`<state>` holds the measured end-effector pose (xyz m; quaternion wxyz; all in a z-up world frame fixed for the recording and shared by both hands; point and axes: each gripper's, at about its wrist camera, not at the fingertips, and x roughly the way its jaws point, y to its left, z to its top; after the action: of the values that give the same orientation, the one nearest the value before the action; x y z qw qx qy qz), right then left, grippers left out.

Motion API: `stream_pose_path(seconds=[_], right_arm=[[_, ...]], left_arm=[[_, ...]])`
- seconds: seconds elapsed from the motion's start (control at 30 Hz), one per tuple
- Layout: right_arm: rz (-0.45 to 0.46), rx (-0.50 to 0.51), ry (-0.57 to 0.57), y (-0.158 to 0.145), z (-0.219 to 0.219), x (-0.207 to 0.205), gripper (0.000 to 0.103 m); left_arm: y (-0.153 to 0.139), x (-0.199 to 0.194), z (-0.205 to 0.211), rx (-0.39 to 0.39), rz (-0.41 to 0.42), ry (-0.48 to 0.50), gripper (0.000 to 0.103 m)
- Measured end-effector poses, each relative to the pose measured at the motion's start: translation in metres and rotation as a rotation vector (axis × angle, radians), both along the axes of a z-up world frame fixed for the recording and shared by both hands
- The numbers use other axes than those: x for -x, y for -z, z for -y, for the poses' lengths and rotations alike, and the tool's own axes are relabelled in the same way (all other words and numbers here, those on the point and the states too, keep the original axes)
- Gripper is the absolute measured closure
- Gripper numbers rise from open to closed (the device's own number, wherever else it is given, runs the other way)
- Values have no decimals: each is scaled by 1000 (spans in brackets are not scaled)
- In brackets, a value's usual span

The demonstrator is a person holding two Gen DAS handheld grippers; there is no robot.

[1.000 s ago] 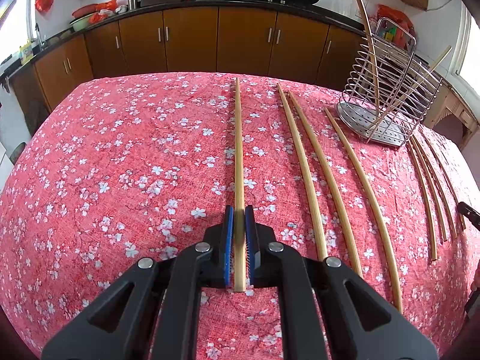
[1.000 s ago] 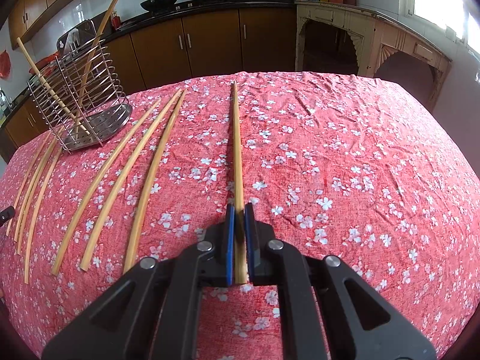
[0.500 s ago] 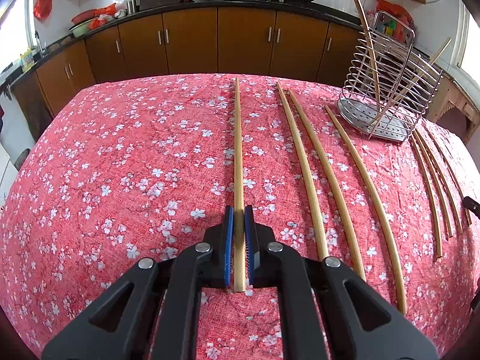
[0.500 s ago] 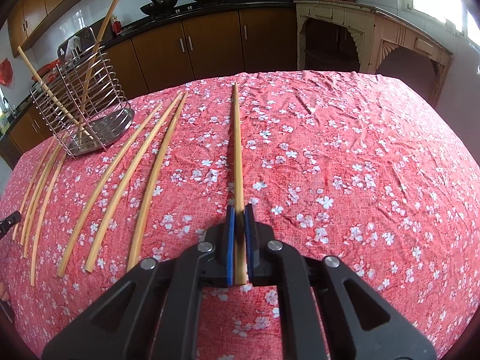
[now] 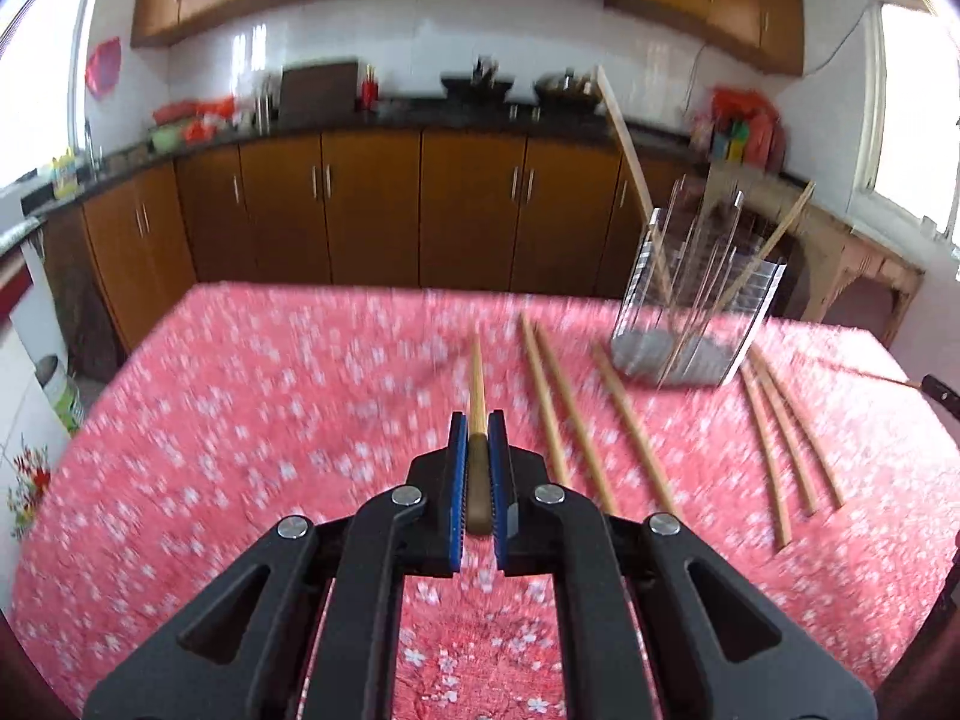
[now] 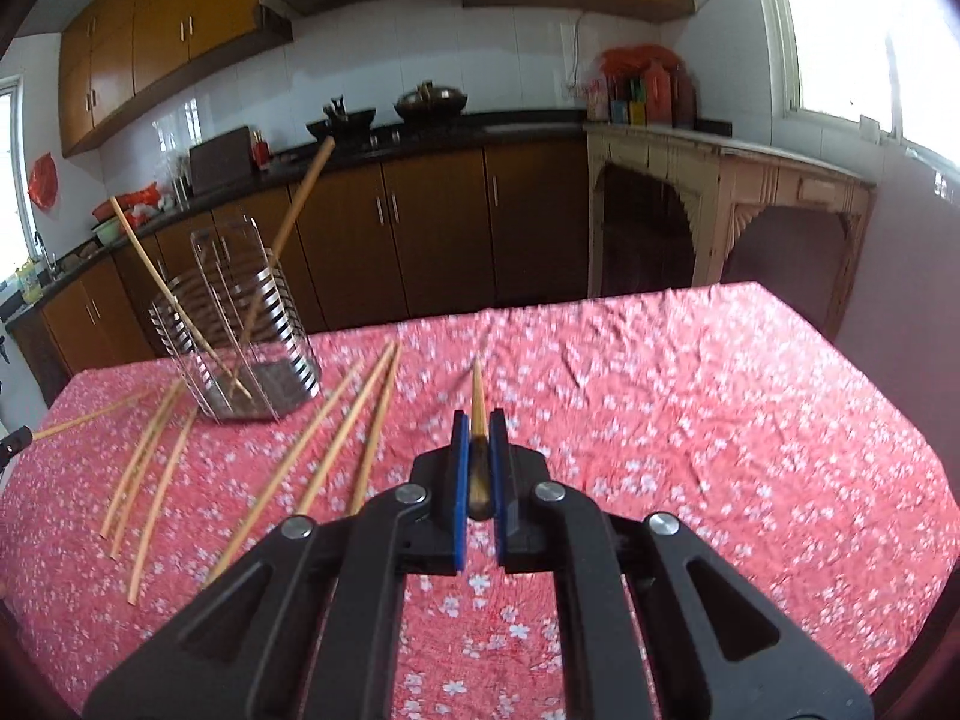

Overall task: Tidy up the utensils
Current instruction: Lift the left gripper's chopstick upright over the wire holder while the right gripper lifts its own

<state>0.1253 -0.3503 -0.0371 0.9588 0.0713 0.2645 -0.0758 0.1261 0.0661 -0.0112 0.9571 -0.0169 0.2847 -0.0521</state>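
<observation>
Chopstick point(image 5: 477, 396) clamped between left tongs point(image 5: 478, 450); another point(image 6: 478, 399) in right tongs point(image 6: 478, 450).

Left wrist view: looks forward along its own fingers from just behind them, tilted down over the table point(image 5: 240, 420) toward the counter point(image 5: 372, 114) and the cabinets on the far wall; blurred.
Right wrist view: same set-up behind its own fingers, tilted down over the table point(image 6: 720, 420), facing the counter point(image 6: 456, 126) and the window corner.
Nearness: both sit close above the cloth, the far table edge in frame.
Shared ground: the wire holder point(image 5: 696, 306) point(image 6: 240, 330), at right in the left view and at left in the right view; loose chopsticks beside it; the stove end of the counter.
</observation>
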Motion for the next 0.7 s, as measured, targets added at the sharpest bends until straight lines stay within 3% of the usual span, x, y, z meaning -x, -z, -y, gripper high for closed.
stream_pose_path(seconds=[0.27,0.7], right_arm=[[148,-4,-14,-40,0,11,95],[233,-51,-20,-77,5,3,96]], left_arm=[[-47,6,-11,33,156,-21,96],[-67,-6,-8,35,196,-49,96]])
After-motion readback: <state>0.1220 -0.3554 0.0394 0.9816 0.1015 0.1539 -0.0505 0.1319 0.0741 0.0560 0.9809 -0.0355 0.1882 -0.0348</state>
